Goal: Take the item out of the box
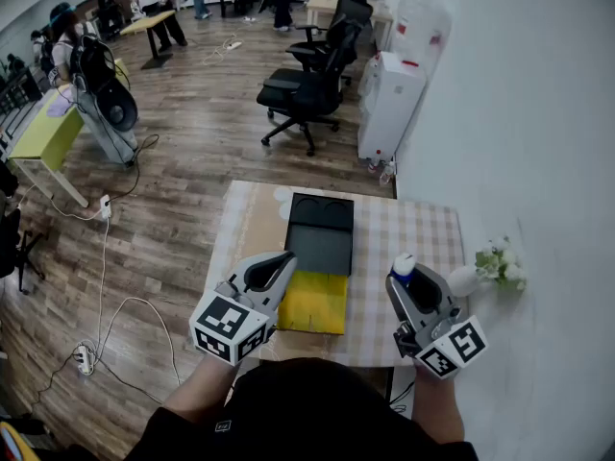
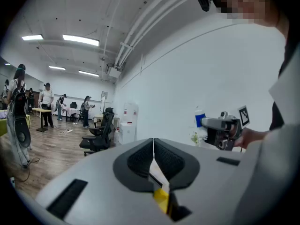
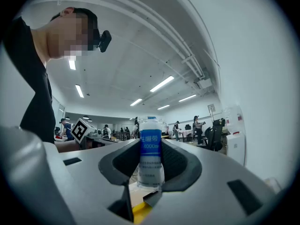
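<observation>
Right gripper (image 3: 151, 175) was clamped on the bottle (image 3: 150, 146), held upright just right of the box (image 1: 321, 241), so the item looked already out. Left gripper (image 2: 153, 150) was pressed closed and empty at the box's near-left corner, likely idle.

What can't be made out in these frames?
Box inside: head view, too dark to tell if anything remains.
Bottle body: head view, covered by the right gripper.
Label small print: right gripper view, blurred.
Table near edge: head view, hidden by the person.
</observation>
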{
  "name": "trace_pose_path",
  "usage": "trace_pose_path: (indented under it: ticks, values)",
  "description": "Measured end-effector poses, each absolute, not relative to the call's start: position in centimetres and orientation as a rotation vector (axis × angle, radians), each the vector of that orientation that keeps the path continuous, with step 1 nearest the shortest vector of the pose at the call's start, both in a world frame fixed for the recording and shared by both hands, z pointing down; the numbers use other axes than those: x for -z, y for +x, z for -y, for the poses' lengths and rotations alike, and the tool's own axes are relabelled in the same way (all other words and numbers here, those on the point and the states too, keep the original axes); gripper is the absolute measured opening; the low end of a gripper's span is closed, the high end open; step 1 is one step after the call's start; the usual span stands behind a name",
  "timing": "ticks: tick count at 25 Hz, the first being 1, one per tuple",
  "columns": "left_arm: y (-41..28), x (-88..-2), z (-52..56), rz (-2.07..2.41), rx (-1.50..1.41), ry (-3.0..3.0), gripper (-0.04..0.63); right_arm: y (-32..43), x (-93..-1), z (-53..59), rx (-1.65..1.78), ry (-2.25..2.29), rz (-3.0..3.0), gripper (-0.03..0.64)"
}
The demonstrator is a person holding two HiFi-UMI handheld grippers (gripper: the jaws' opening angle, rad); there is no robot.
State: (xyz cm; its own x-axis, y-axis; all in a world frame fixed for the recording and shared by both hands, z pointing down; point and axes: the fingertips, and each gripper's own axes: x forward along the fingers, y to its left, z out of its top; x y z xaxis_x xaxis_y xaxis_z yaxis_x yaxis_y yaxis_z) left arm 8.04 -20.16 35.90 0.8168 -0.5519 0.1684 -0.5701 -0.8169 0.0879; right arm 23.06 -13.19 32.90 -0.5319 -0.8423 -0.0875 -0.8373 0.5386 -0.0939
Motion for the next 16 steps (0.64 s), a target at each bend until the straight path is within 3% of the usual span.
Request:
trace_pose_path:
  ticks: [16]
  values:
    - [8.45, -36.41, 20.54, 0.870, -0.209, 2.867, 0.015, 23.27, -33.59, 13.78, 0.097, -1.450, -2.631, 0.137]
